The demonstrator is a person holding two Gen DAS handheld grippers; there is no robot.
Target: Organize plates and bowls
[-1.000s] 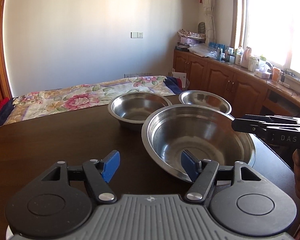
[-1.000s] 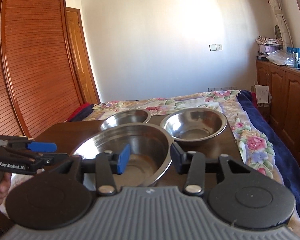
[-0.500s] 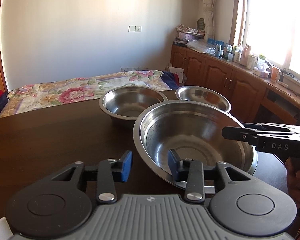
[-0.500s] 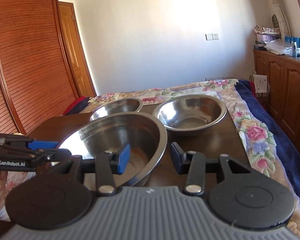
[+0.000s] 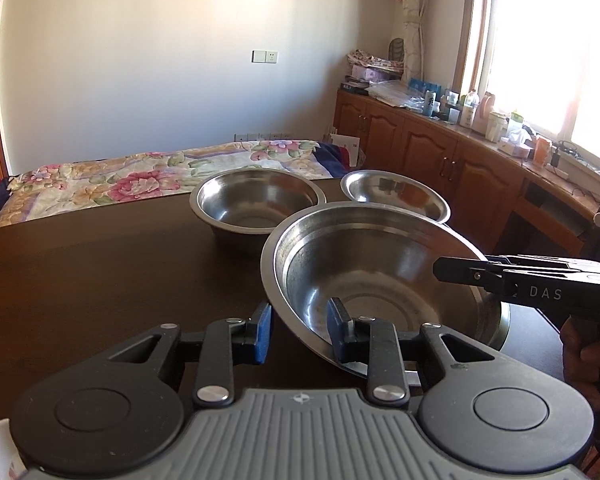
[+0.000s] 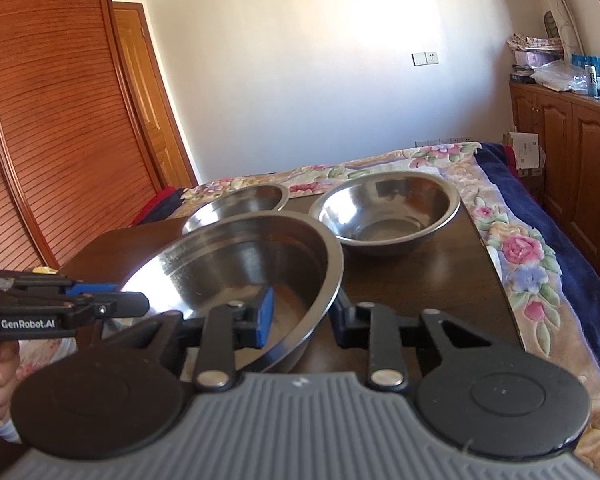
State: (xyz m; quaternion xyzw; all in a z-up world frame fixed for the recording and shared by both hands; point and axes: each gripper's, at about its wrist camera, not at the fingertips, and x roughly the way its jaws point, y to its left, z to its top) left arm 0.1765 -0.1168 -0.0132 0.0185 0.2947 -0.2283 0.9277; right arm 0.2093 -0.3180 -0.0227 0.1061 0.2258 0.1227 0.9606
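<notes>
A large steel bowl (image 5: 380,272) (image 6: 236,264) sits tilted on the dark table (image 5: 100,272). My left gripper (image 5: 300,330) straddles its near rim, one blue pad outside the wall and one inside, jaws closing onto it. My right gripper (image 6: 302,320) straddles the opposite rim the same way, also closing. Each gripper shows side-on in the other's view: the right gripper (image 5: 460,272), the left gripper (image 6: 112,304). Behind stand a medium steel bowl (image 5: 256,200) (image 6: 384,208) and a shallow steel plate (image 5: 396,196) (image 6: 236,208).
A bed with a floral cover (image 5: 140,176) (image 6: 512,248) lies past the table's far edge. Wooden cabinets (image 5: 440,152) with bottles on top line the window wall. A slatted wardrobe (image 6: 52,140) stands on the other side. A hand (image 5: 588,356) holds the right gripper.
Both pairs of jaws have narrowed onto the large bowl's rim, the left from wide open. The bowl now sits tilted and slightly nearer the left camera.
</notes>
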